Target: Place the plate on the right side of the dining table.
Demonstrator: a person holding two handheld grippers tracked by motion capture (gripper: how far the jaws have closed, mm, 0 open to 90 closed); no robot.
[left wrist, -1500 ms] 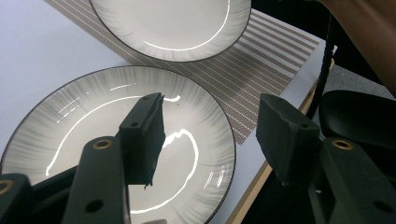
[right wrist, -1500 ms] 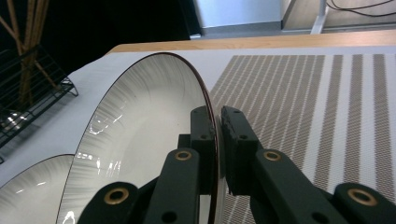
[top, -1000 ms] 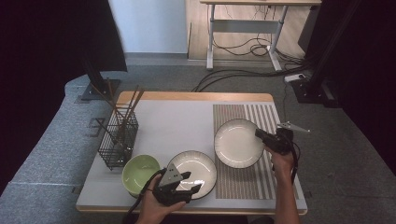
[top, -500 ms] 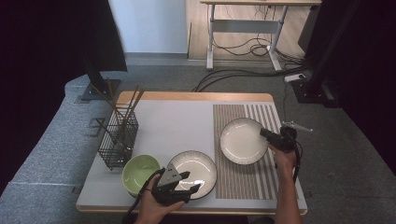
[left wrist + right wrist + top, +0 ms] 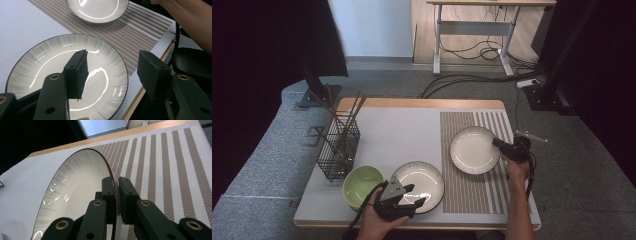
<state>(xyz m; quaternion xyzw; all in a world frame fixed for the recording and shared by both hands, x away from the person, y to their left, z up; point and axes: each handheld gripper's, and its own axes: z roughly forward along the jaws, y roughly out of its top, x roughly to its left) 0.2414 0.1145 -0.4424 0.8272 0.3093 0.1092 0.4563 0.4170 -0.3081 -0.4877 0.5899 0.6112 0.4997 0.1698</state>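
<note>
**Plates: one gripped, one still waiting**

Going big to small. The bench (image 5: 402, 135) has a striped mat (image 5: 472, 190) on its right half. On the mat sits the far plate (image 5: 474, 150), and the right gripper (image 5: 116, 195) has its jaws clenched on that plate's rim; it looks tipped up at that edge, so I'd guess it's being lifted or shifted. The near plate (image 5: 418, 180) lies flat at the front, partly on the mat. The left gripper (image 5: 112, 72) hovers over its rim, jaws spread wide, holding nothing. Green bowl (image 5: 361, 181) and chopstick basket (image 5: 339, 152) sit left, untouched. So: one plate in hand, the other not yet grabbed.
</note>
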